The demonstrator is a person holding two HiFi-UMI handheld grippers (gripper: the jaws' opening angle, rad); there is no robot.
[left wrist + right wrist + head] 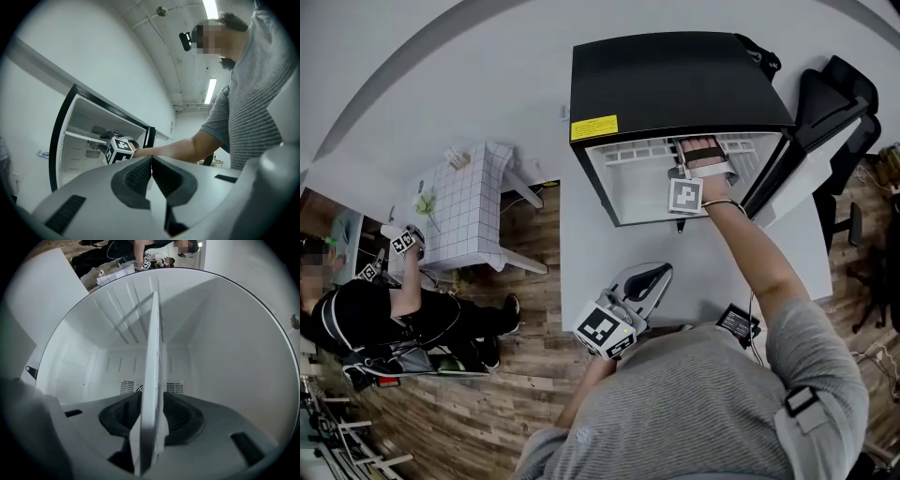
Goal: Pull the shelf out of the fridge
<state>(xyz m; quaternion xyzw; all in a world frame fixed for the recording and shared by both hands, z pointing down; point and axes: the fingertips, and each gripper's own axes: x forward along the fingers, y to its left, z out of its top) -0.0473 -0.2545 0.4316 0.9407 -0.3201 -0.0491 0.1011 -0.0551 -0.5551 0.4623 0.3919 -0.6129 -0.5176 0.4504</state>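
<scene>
A small black fridge (675, 84) stands on a white table (581, 244) with its door (773, 173) swung open to the right. Its white shelf (642, 150) sits high in the cavity. My right gripper (682, 157) reaches into the fridge at the shelf's front. In the right gripper view the shelf (152, 343) runs edge-on between the jaws of the right gripper (152, 397). The pads flank it closely without visibly pressing, so the gripper is open. My left gripper (659, 272) hovers over the table near my body, shut and empty (151, 159).
A black office chair (839, 103) stands right of the fridge door. A small dark device (738, 323) lies on the table by my right elbow. To the left are a grid-patterned table (469, 202) and a seated person (375, 314) holding other grippers.
</scene>
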